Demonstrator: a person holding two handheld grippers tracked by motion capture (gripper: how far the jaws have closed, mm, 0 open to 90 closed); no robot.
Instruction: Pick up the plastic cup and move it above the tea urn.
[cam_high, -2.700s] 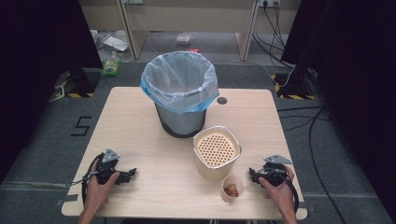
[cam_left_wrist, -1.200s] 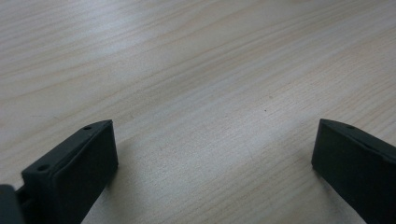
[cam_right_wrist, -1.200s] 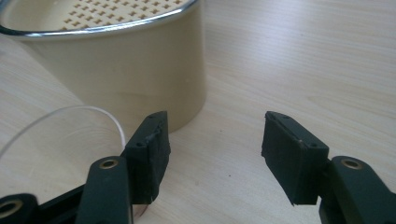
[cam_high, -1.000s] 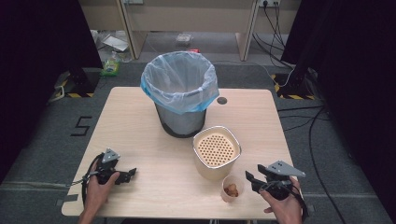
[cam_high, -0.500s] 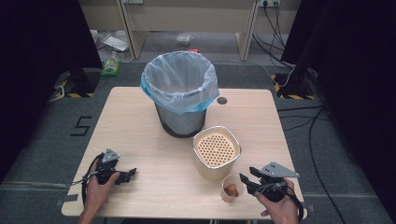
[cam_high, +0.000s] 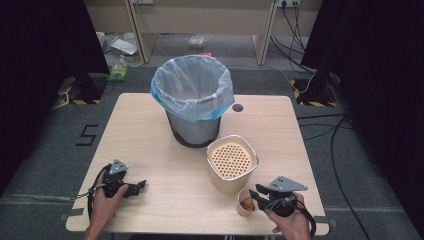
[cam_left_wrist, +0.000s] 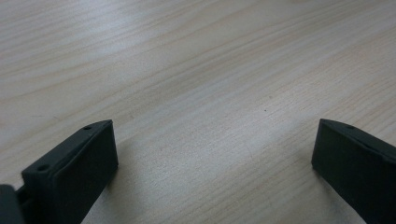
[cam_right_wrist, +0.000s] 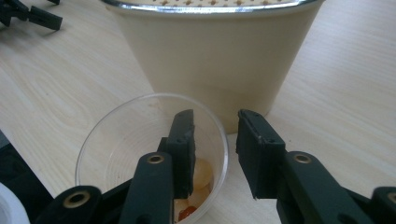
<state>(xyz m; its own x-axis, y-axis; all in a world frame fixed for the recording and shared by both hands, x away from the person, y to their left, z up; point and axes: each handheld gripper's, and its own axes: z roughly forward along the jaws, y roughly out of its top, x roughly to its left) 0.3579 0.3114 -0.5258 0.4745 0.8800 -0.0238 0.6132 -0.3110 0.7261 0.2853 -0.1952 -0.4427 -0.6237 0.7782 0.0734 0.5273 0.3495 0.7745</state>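
Right gripper (cam_high: 261, 195): held in the person's right hand at the near right corner of the table (cam_high: 150, 135); one jaw reaches inside the clear plastic cup (cam_high: 246, 202), the other stands outside it, so the cup's wall runs between them. The jaws have just been closing; in the right gripper view (cam_right_wrist: 215, 154) a gap remains between the outer jaw and the rim, and whether the inner pad touches the wall cannot be told.

Clear plastic cup (cam_right_wrist: 152, 154): upright near the table's front edge, just in front of the cream container (cam_high: 232, 164), close beside its base. It holds a few small pale and orange pieces (cam_right_wrist: 196, 186) at the bottom.

Cream container (cam_right_wrist: 215, 56): a rounded pot with a metal rim and a perforated insert on top, right of the table's middle.

Left gripper (cam_high: 139, 186): resting at the near left of the table in the person's left hand, jaws spread wide with bare wood between them (cam_left_wrist: 212, 154); nothing grasped.

Waste bin (cam_high: 192, 102): grey, lined with a pale blue plastic bag, standing behind the cream container, toward the far middle of the table.
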